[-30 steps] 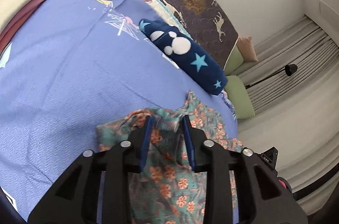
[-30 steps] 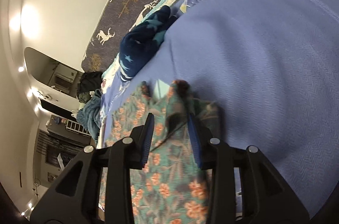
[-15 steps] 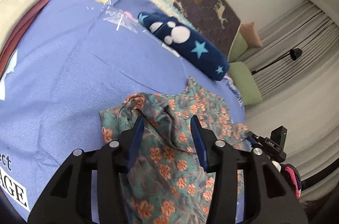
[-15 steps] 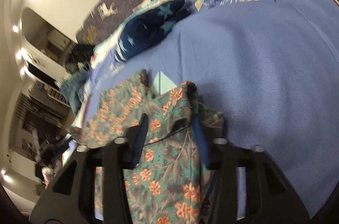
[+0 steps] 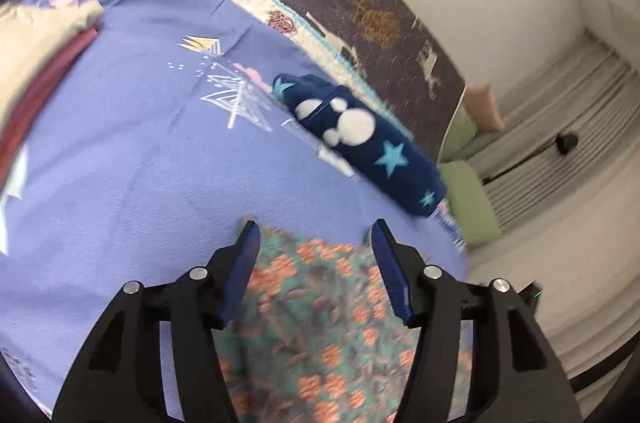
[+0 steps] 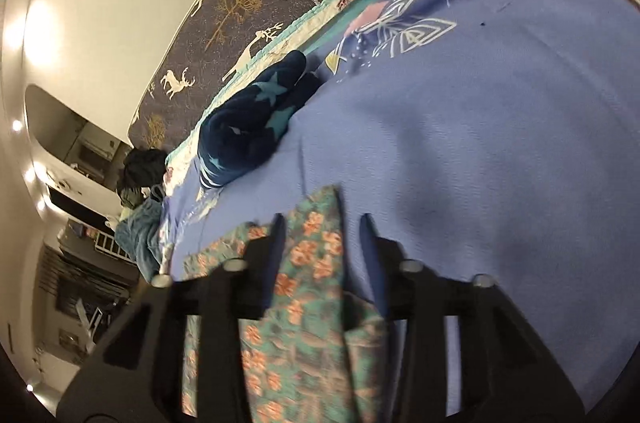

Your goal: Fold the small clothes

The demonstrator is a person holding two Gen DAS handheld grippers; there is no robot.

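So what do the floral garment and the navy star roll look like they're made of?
Floral garment: probably thin woven cloth, matte; it lies flat with soft creases. Navy star roll: looks like plush fleece, with a fuzzy matte nap and a thick, rounded bulk. Blur leaves both uncertain.

Floral garment (image 5: 320,323) flat on bedspread (image 5: 120,163), near edge. Rolled star blanket (image 5: 360,139) beyond it, apart. Folded stack (image 5: 36,51) far left. Headboard (image 5: 360,3) behind.
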